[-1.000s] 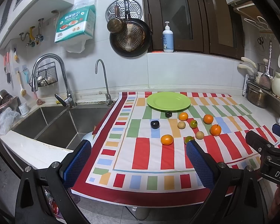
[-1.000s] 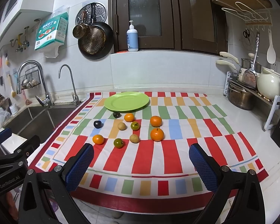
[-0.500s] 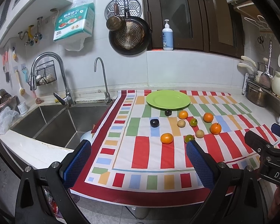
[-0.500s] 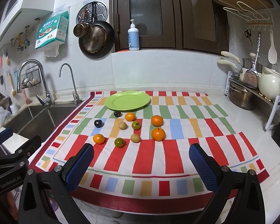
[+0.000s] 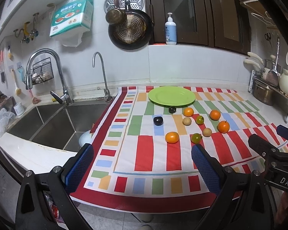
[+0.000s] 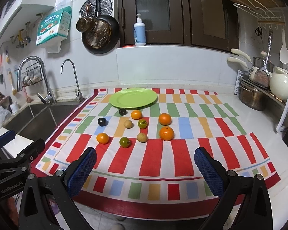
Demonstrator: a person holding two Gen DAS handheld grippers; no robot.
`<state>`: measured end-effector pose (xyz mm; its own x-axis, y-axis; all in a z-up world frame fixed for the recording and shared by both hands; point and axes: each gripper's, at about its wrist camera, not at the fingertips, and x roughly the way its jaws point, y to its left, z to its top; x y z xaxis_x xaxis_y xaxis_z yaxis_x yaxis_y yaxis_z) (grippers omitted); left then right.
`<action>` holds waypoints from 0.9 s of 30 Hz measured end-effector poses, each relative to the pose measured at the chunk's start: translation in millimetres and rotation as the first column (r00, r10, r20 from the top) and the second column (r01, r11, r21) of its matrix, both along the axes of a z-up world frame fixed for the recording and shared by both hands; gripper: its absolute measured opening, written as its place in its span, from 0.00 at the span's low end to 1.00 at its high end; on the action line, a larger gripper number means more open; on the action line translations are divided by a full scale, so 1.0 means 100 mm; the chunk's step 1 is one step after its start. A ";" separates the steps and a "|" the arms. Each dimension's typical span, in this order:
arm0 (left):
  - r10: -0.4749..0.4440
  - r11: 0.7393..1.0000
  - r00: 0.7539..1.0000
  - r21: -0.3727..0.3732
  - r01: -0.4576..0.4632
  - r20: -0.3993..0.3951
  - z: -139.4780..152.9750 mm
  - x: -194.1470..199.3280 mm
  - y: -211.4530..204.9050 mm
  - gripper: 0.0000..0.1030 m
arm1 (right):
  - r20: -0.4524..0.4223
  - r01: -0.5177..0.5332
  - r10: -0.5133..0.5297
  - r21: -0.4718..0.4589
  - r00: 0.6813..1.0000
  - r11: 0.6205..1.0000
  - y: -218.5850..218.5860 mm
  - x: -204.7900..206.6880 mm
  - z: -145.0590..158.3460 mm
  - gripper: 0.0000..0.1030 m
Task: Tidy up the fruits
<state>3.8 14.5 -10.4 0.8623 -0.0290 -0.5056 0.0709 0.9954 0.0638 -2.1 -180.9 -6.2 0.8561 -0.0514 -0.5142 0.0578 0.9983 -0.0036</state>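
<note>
The left claw (image 5: 140,164) is wide apart with nothing in it. Its 2 blue pads (image 5: 79,164) hang over the near edge of the striped cloth (image 5: 144,153). The right claw (image 6: 145,169) is wide apart too, and holds nothing. It hangs over the near edge of the same cloth, to the right of the left claw.

The cloth lies on the white bench (image 6: 259,118). All the fruits sit on the cloth, past both claws and not touching them. Closest are 1 orange (image 6: 102,138), 1 green fruit (image 6: 124,142), 1 tan fruit (image 6: 142,137) and 1 orange with a stem (image 6: 166,133). Behind them are 1 dark plum (image 6: 102,122), another tan fruit (image 6: 128,124), another green fruit (image 6: 142,123) and 1 more orange (image 6: 165,119). Farther back are a small dark fruit (image 6: 122,111) and a small orange (image 6: 136,114).

The green plate (image 6: 133,100) lies at the far side of the cloth, just behind the fruits. No fruit is on it.

A steel sink (image 5: 55,122) is to the left of the cloth.
</note>
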 end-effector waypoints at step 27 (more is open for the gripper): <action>-0.379 0.920 0.899 0.010 0.391 -0.218 -0.58 1.50 -0.26 0.60 | -0.270 -0.065 0.076 0.047 0.960 0.997 0.26 1.37 -0.83 0.61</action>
<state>153.3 -11.7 -68.7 0.6643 -0.3057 -0.6820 0.4652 0.8833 0.0572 134.5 -154.7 -89.0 0.6851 0.0279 -0.7279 -0.0107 0.9995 0.0282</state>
